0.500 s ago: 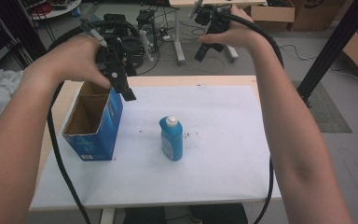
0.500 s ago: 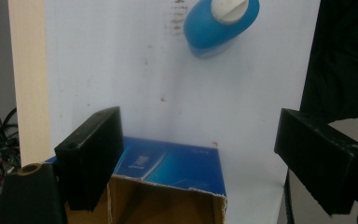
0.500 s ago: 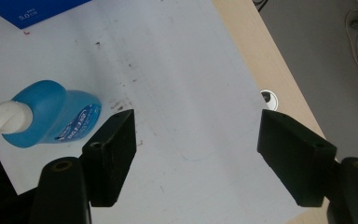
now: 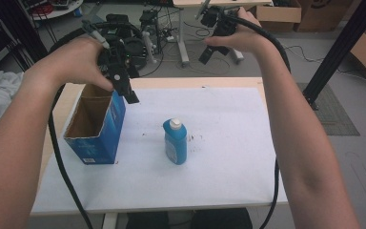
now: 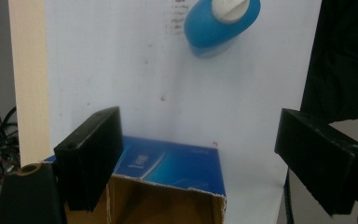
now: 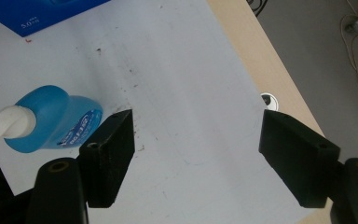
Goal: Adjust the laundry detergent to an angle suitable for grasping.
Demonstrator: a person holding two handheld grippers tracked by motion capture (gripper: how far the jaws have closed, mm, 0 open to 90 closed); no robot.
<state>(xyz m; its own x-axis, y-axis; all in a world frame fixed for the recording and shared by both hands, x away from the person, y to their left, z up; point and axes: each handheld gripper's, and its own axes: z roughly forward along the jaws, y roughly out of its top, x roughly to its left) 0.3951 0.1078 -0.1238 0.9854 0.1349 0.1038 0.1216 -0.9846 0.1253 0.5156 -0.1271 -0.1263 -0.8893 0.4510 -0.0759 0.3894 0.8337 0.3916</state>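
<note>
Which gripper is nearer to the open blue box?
Left. The left gripper hovers just over the open blue box's far edge; the right gripper is held high beyond the table's far side.

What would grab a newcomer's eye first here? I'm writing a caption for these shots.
Likely the blue bottle with a white cap, standing alone mid-table on the white sheet. Next, the open blue carton at the table's left, with the left gripper held open just above its far edge. The right gripper, also open, is raised high beyond the table's far side.
</note>
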